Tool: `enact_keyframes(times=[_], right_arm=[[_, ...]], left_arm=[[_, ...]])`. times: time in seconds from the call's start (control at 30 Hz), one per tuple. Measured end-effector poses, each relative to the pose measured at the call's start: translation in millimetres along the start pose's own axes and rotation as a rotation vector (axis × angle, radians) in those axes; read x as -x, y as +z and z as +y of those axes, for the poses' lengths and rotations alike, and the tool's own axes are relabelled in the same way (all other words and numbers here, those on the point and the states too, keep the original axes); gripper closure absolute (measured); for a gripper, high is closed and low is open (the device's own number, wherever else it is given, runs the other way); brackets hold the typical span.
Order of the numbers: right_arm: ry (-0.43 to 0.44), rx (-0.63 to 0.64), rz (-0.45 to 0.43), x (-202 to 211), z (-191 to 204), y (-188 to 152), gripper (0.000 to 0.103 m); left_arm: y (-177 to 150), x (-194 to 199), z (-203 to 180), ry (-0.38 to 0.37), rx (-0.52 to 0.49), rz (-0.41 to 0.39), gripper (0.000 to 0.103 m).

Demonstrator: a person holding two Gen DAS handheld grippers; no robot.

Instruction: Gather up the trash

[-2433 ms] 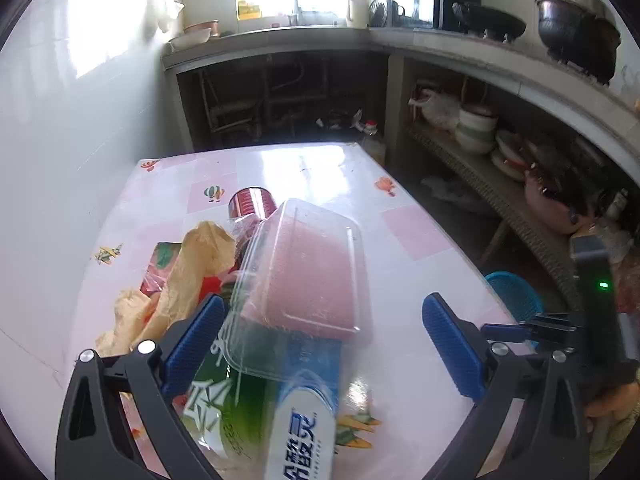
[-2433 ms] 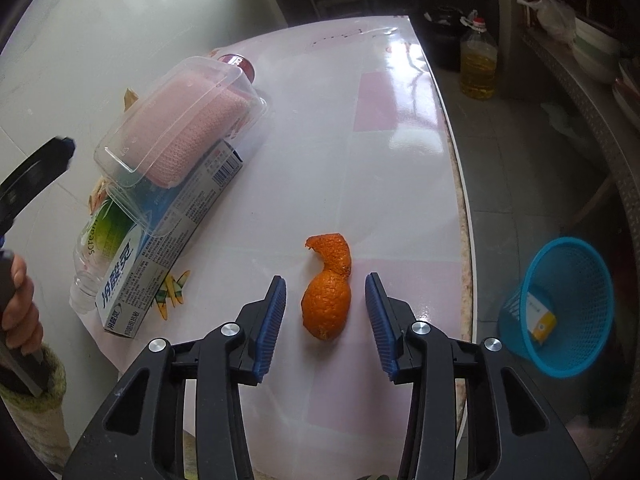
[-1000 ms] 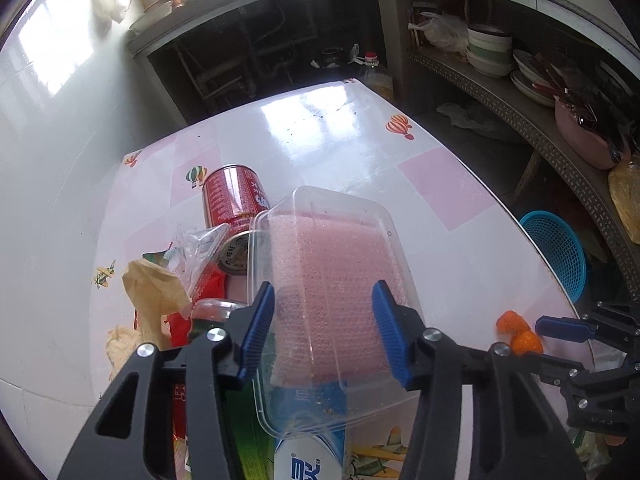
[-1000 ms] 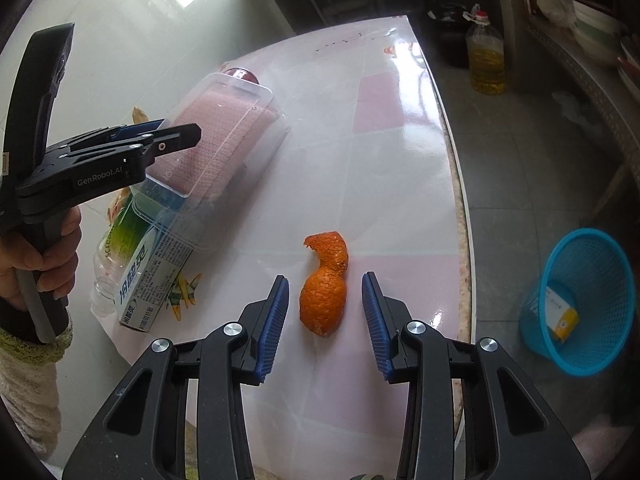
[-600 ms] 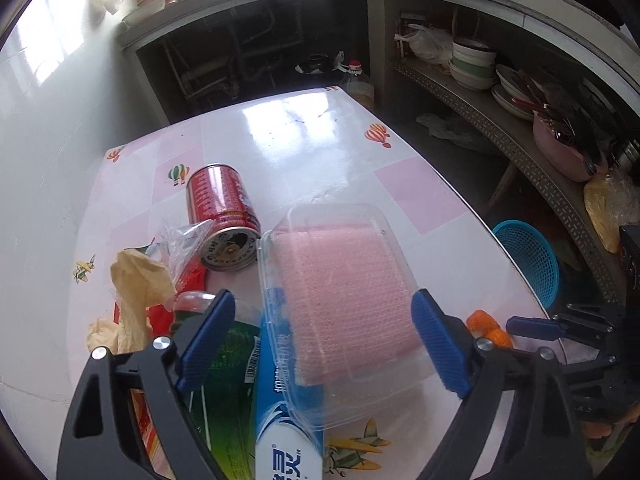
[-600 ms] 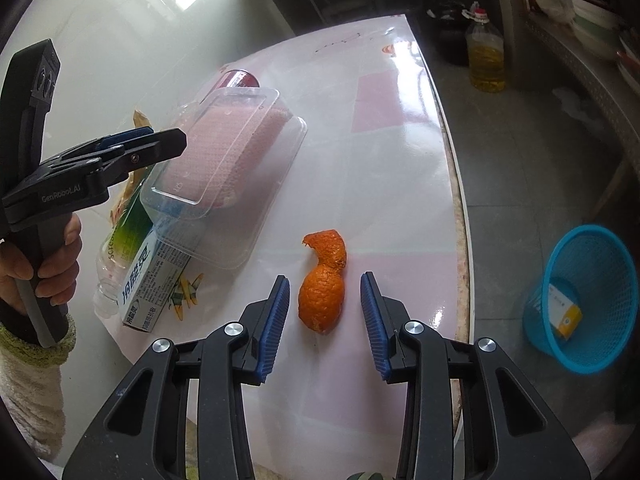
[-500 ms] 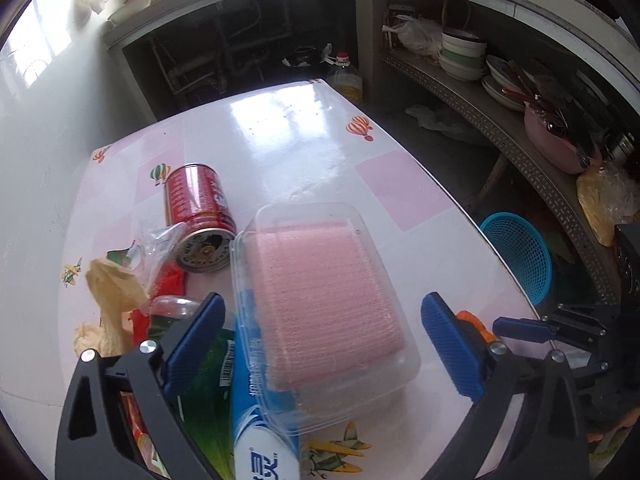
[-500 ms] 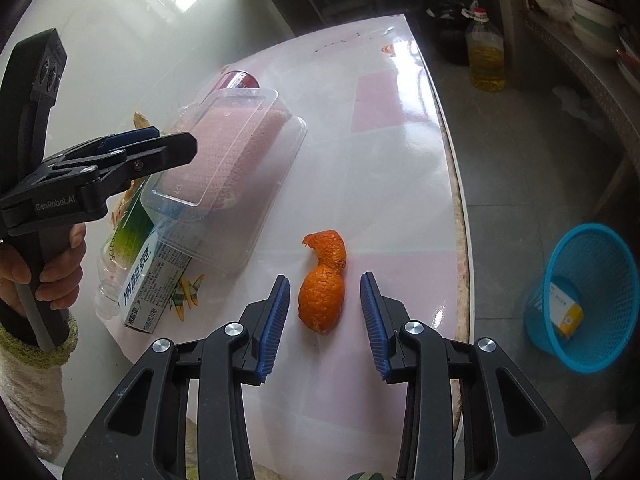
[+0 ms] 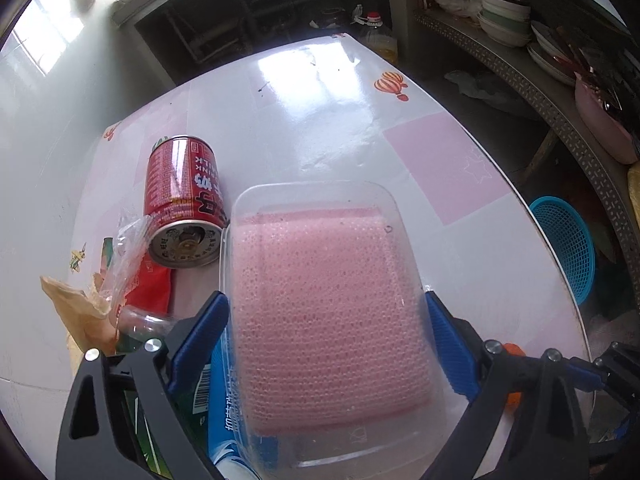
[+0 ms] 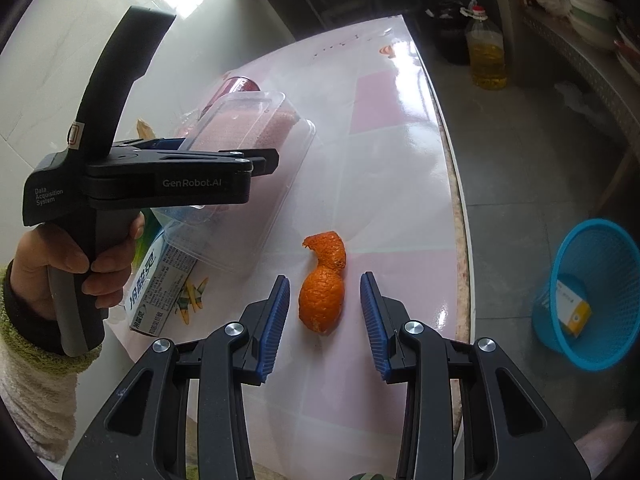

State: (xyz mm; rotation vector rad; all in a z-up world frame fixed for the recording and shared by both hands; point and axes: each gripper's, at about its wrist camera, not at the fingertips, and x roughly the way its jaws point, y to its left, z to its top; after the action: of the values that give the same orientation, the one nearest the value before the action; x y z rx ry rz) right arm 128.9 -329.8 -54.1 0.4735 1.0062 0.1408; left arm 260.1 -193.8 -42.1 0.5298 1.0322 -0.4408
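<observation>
A clear plastic box with pink foam inside (image 9: 328, 304) lies on the table on top of a toothpaste box (image 9: 224, 412). My left gripper (image 9: 326, 340) is open, its blue pads on either side of the clear box, close to its walls. It also shows in the right wrist view (image 10: 224, 160) around the clear box (image 10: 244, 128). My right gripper (image 10: 325, 316) is open with an orange peel (image 10: 323, 284) lying on the table between its fingers, untouched. A red can (image 9: 183, 196) lies on its side by the box.
A blue mesh bin (image 10: 592, 292) with a small carton inside stands on the floor right of the table; it also shows in the left wrist view (image 9: 568, 248). Wrappers and a plastic bottle (image 9: 132, 320) lie at the left. An oil bottle (image 10: 486, 56) stands on the floor beyond. The table edge (image 10: 460, 216) runs close on the right.
My left gripper opened, letting the clear box drop, then came down and forward with its pads narrowing around the box. My right gripper stays still around the orange peel.
</observation>
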Motion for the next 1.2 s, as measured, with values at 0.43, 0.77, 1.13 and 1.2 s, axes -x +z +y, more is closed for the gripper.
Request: enact_keyframes(times=[0.43, 0.77, 1.13, 1.2], right_arm=[[-0.008, -0.028, -0.001, 1, -3, 2, 0.081], [-0.018, -0.015, 0.006, 1, 0, 1, 0.087], [-0.032, -0.030, -0.015, 1, 0, 2, 0.092], [-0.044, -0.016, -0.022, 2, 2, 0, 0.093]], left_arm=[[-15, 53, 42, -0.129, 0.149, -0.165, 0.016], [-41, 113, 49, -0.237, 0.152, -0.308, 0.017], [-53, 119, 78, -0.262, 0.318, -0.282, 0.019], [-61, 154, 59, -0.253, 0.211, -0.414, 0.019]])
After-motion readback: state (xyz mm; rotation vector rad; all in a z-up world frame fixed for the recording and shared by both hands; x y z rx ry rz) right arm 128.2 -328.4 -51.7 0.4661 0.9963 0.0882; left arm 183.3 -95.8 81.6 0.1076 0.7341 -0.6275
